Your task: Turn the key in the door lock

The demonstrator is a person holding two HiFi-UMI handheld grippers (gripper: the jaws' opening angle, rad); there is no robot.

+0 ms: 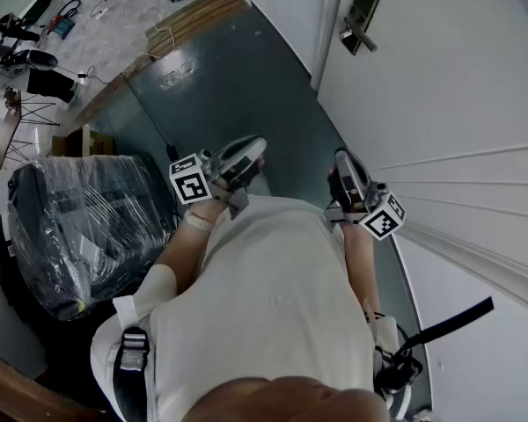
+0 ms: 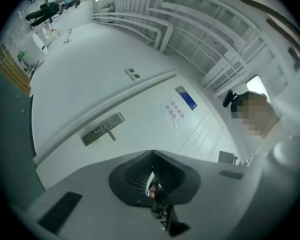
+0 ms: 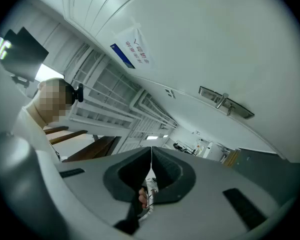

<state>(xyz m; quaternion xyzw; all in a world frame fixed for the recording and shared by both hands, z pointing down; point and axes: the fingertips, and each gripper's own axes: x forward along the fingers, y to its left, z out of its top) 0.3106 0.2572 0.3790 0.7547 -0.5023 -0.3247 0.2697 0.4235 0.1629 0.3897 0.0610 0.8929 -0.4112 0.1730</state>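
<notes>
Pressing together with nothing between them, the jaws of the right gripper (image 3: 151, 151) are shut, and the left gripper (image 2: 152, 156) reads the same: closed and empty. Both hang in front of the person's chest, well apart from the lock plate (image 1: 361, 18) with its lever handle (image 1: 355, 39) on the white door (image 1: 440, 86). No key shows in either grip or at the lock. The likely failure, as I judge it, is reaching in with closed jaws and knocking the lever or scraping the door rather than seating on a key.
</notes>
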